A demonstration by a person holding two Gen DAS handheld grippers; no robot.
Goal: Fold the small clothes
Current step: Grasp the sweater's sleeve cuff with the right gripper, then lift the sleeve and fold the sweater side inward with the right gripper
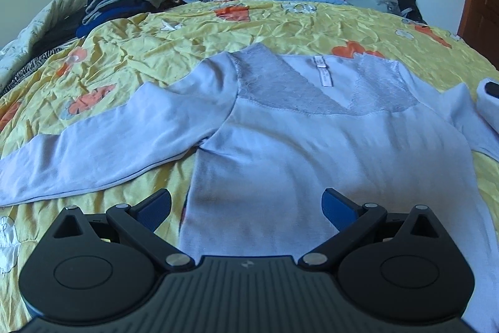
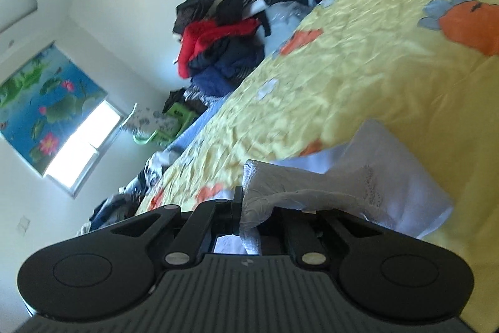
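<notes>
Our right gripper [image 2: 246, 208], at the bottom centre of its view, is clamped tight on a bunch of the pale top's [image 1: 312, 152] sleeve cloth, lifted off the yellow bedspread [image 2: 358, 77]. Our left gripper [image 1: 246, 208] hangs with jaws spread wide and empty above the hem at the lower middle of its frame. The top lies flat across the middle, its other sleeve stretched toward the left edge. We judge the folding barely begun: both sleeves and the body are yet to fold.
</notes>
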